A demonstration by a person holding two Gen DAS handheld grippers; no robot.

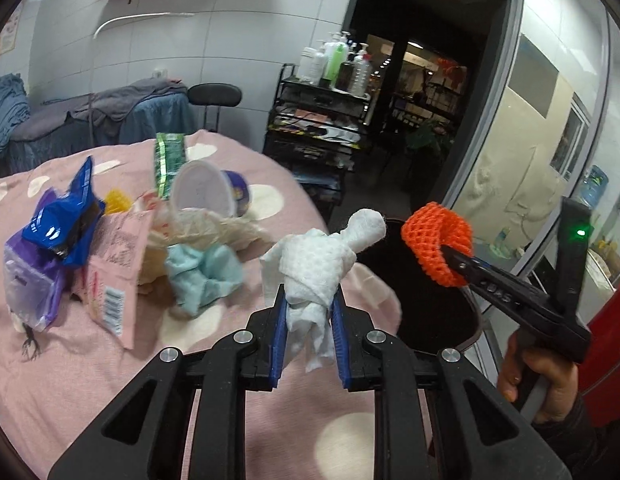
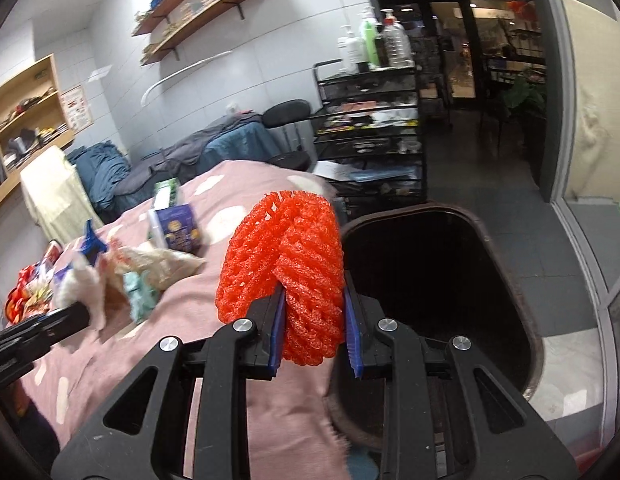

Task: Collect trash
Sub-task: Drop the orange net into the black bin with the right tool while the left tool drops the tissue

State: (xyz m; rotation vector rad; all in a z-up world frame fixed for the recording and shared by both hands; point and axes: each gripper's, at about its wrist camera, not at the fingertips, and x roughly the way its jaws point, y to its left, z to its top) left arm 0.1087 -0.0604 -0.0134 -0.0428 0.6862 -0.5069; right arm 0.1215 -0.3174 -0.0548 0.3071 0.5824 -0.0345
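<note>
My left gripper (image 1: 310, 296) is shut on a crumpled white paper towel (image 1: 322, 260), held up over the pink spotted bed cover (image 1: 269, 420). To its right, my right gripper (image 1: 460, 262) is shut on an orange foam net (image 1: 436, 242) above the dark trash bin (image 1: 478, 322). In the right wrist view the orange foam net (image 2: 285, 264) sits squeezed between the blue pads of my right gripper (image 2: 312, 300), at the left edge of the trash bin (image 2: 450, 209). At the far left of that view is my left gripper (image 2: 69, 316) with the paper towel (image 2: 83, 286).
More trash lies on the cover: a blue wrapper (image 1: 65, 216), a pink packet (image 1: 113, 264), a light blue tissue (image 1: 201, 276), a white tub (image 1: 203, 192) and a green wrapper (image 1: 167, 160). A black trolley with bottles (image 1: 322, 120) stands behind. A hand (image 1: 550, 384) grips the right tool.
</note>
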